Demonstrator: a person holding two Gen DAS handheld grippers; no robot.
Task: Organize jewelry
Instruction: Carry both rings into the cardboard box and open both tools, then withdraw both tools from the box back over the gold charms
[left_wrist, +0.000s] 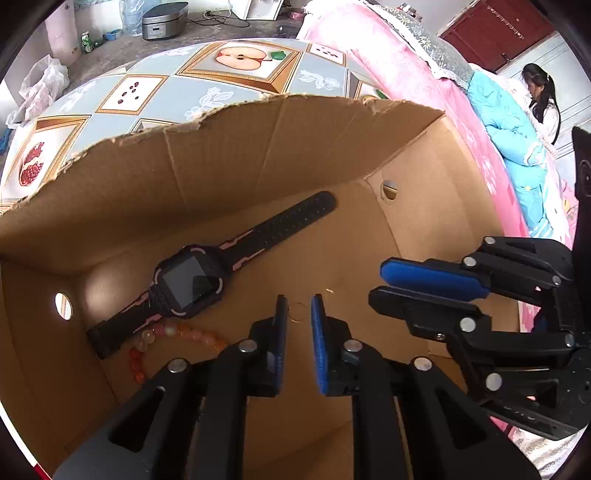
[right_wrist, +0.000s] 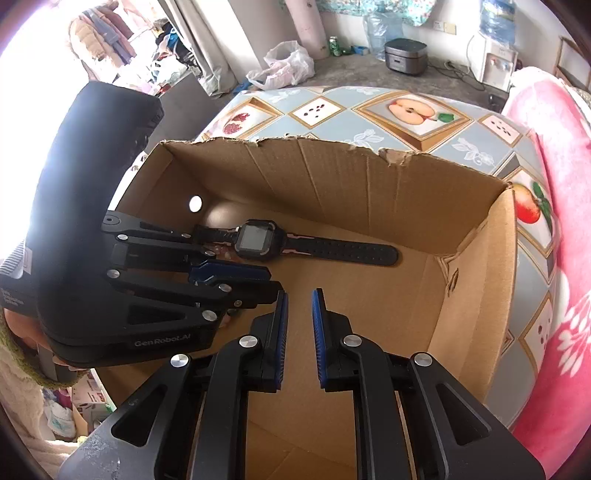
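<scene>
A black and pink smartwatch (left_wrist: 195, 280) lies flat on the floor of an open cardboard box (left_wrist: 221, 155); it also shows in the right wrist view (right_wrist: 258, 240). An orange-pink bead bracelet (left_wrist: 162, 339) lies beside the watch strap. A thin ring (left_wrist: 297, 312) lies on the box floor just past the tips of my left gripper (left_wrist: 298, 314), which is open with a narrow gap and empty. My right gripper (right_wrist: 299, 306) is open and empty above the box floor (right_wrist: 369, 295). In the left wrist view the right gripper (left_wrist: 413, 284) is close on the right.
The box (right_wrist: 498, 258) stands on a table with a fruit-patterned cloth (right_wrist: 406, 110). A pink blanket (right_wrist: 554, 184) lies to the right. A rice cooker (right_wrist: 406, 55) and plastic bag (right_wrist: 284, 62) sit on the floor behind. A person (left_wrist: 543, 99) sits far right.
</scene>
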